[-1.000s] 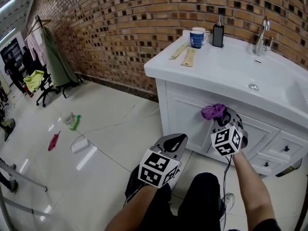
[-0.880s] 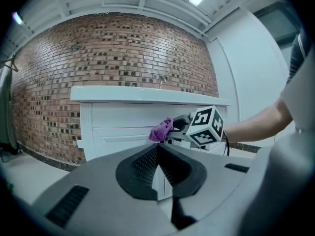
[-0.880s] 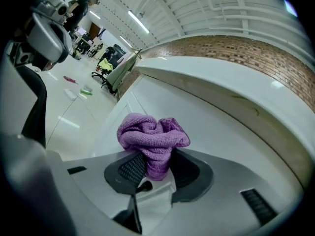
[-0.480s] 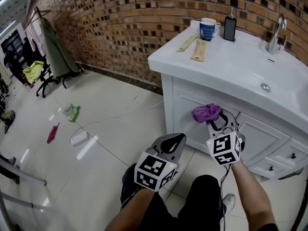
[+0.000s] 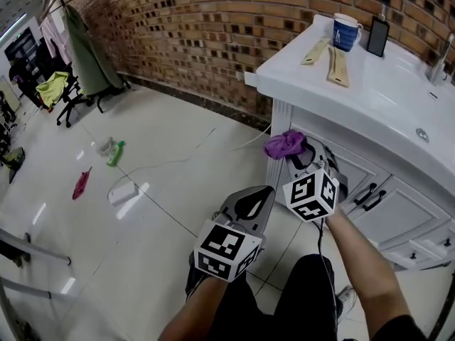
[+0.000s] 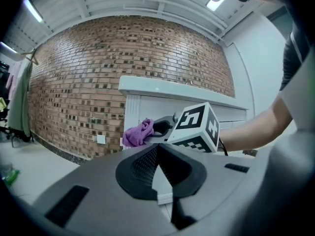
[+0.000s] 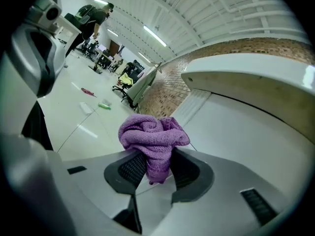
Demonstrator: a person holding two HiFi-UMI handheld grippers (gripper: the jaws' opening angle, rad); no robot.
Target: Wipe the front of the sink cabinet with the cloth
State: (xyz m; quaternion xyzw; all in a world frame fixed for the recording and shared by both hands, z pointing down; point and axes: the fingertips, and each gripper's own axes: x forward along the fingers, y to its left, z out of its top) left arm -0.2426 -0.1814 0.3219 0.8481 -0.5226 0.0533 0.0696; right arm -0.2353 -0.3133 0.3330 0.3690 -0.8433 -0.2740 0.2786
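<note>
The white sink cabinet (image 5: 398,215) stands at the right of the head view. A crumpled purple cloth (image 5: 284,144) is pressed near the cabinet's left front corner, under the counter's edge. My right gripper (image 5: 300,155) is shut on it. In the right gripper view the cloth (image 7: 153,134) bulges out between the right gripper's (image 7: 156,167) pads, with the white cabinet front (image 7: 241,132) just beyond. My left gripper (image 5: 250,199) hangs lower, off the cabinet, shut on nothing. Its own view shows the left gripper (image 6: 157,150), the cloth (image 6: 138,133) and the cabinet (image 6: 147,107) ahead.
On the counter stand a blue mug (image 5: 347,31), a black dispenser (image 5: 377,35), two flat wooden pieces (image 5: 334,57) and a faucet (image 5: 439,66). A green bottle (image 5: 114,153), a red item (image 5: 80,185) and a white item (image 5: 122,192) lie on the tiled floor. A brick wall (image 5: 213,34) runs behind.
My right gripper has carried the cloth leftward along the cabinet front, from near the middle toward the left corner. The left gripper has stayed low and shut.
</note>
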